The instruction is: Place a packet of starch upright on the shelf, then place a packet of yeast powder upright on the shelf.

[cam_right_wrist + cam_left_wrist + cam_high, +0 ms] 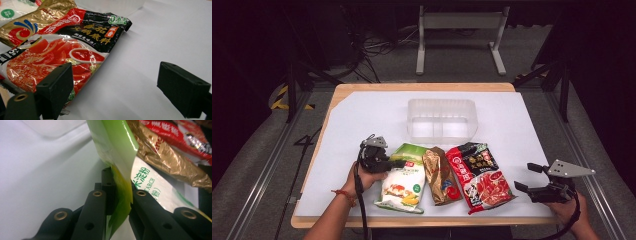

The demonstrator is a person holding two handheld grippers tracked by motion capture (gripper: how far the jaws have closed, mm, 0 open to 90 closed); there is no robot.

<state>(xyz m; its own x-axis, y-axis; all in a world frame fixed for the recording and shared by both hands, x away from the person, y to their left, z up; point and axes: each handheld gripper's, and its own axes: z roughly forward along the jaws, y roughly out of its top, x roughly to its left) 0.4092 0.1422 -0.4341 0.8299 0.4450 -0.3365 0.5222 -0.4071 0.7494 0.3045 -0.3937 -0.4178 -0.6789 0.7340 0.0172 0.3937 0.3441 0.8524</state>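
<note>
At the bench's near left, the left gripper (398, 162) has its jaws clamped on the upper edge of the green-and-white starch bag (403, 184), which lies flat beside a gold pouch (440, 174). Next comes a red-and-black soup-base packet (479, 175). The right gripper (528, 178) hovers just beyond it, jaws spread wide and holding nothing.

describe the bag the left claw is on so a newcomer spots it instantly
On the white table sheet, in front of the clear plastic bin, three bags lie in a row. It is the leftmost, the starch bag, its green top edge pinched by the left claw: white and green, unlike the gold bag and red-black bag.
</note>
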